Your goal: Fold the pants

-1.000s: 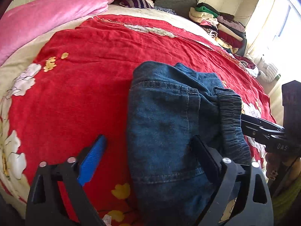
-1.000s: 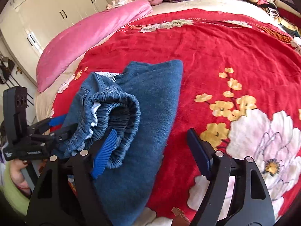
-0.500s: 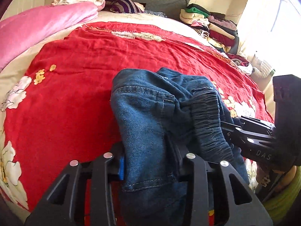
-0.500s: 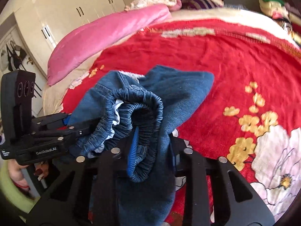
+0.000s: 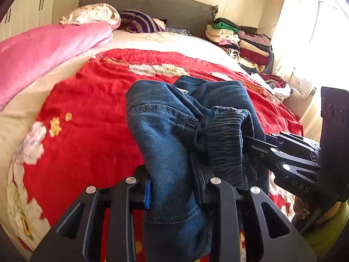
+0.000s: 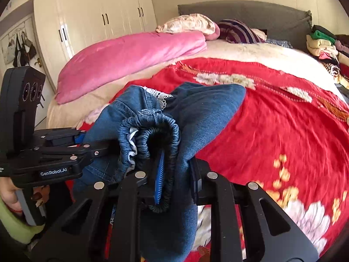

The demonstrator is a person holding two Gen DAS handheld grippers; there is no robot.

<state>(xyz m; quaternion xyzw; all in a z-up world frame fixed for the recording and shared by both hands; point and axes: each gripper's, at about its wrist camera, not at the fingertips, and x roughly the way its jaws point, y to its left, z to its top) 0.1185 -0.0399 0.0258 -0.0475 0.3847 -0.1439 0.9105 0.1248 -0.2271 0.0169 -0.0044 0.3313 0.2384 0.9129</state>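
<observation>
So the blue denim pants (image 5: 165,135) are bunched up and lifted off the red flowered blanket (image 5: 87,113), hanging between the 2 grippers over the near part of the bed. The left gripper (image 5: 172,187) is clamped tight on a denim panel near a stitched seam, with fabric drooping out below its fingers. The right gripper (image 6: 174,176) is pinched onto the gathered elastic waistband (image 6: 161,126), its blue finger pad (image 6: 160,174) pressed right against the ruched edge. A bit of white lace trim (image 6: 159,95) peeks out at the top of the bundle. The far fold of the pants looks like it's touching the blanket, can't say for sure though.

Further out, a pink quilt (image 6: 130,54) runs along the left side of the bed, there's a striped purple pillow (image 5: 139,21) up against the grey headboard (image 5: 165,4), and a stack of folded clothes (image 5: 240,41) sits at the far right corner. White wardrobe doors (image 6: 98,17) behind all that.
</observation>
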